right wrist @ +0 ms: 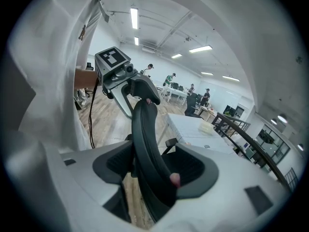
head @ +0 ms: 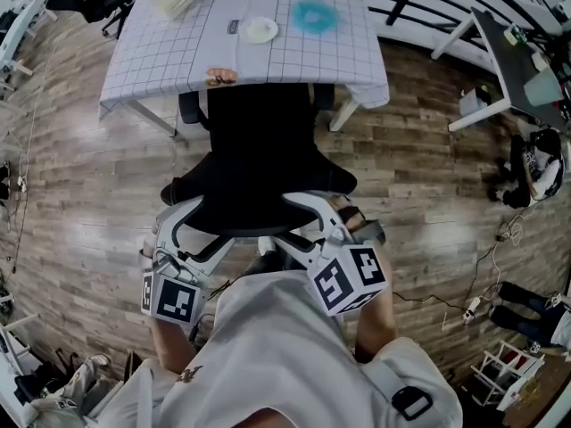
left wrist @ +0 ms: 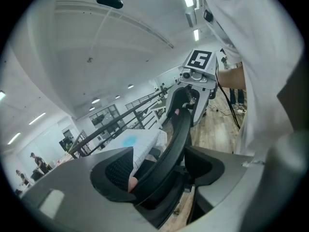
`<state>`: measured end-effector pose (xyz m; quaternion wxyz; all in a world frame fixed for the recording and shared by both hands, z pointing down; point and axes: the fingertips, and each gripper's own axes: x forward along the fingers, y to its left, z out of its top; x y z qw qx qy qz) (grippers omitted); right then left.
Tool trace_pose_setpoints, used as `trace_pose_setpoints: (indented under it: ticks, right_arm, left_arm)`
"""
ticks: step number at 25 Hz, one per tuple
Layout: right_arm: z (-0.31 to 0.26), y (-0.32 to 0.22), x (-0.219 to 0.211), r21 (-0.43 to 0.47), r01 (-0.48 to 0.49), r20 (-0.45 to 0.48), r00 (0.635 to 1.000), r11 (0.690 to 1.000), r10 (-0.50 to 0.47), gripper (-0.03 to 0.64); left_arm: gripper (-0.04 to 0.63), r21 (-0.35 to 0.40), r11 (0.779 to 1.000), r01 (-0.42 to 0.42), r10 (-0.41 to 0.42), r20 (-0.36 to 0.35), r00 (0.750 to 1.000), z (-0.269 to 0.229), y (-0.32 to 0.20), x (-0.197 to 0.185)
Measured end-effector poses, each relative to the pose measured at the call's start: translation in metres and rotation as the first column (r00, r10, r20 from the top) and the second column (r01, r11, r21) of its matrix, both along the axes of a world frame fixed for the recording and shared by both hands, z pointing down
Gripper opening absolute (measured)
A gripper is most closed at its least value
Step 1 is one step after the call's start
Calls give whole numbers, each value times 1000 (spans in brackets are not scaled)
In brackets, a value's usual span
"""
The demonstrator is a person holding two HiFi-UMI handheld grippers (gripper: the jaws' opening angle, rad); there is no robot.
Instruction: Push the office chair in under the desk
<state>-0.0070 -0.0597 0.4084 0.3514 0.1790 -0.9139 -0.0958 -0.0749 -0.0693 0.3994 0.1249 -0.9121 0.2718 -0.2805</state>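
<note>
Office chair [head: 259, 150] sits right in front of the person. Its seat front is already tucked beneath the cloth-covered table [head: 152, 69], and its backrest [head: 254, 205] is nearest the body.

Left gripper [head: 192, 230] and right gripper [head: 317, 217] are on the backrest's top rim, one toward each end. In both, the jaws stand wide but look clamped on the rim, with pads touching it on either side.

Handling, judged:
- A bulky chair, probably free to roll on the wooden floor [head: 80, 194]. It is likely to swivel if one side is pushed harder, so even pressure at both ends suits.
- The rim looks stiff, though the back may tilt before the base moves.
- Armrests sit near the table edge and could catch the cloth.

Views:
- The head view alone gives the chair's line-up with the table, plus a white disc [head: 259, 30] and a blue round item [head: 312, 16] on top.
- The left gripper view shows the rim [left wrist: 176, 134] crossing its jaws slantwise, with the other gripper [left wrist: 186, 98] at the far end.
- The right gripper view shows the rim [right wrist: 145, 144] edge-on and the partner gripper [right wrist: 137, 88] beyond.
- No view shows the chair's base.
</note>
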Motion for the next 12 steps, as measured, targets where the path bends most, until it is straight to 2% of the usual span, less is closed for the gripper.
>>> trace_pose_setpoints:
  ticks: [12]
  right_arm:
    - [4,-25,4,3,20,-15,1000,1000,-20,272]
  left_arm:
    - [334,-6,1000,16,-16,5,1000,3,-25,3]
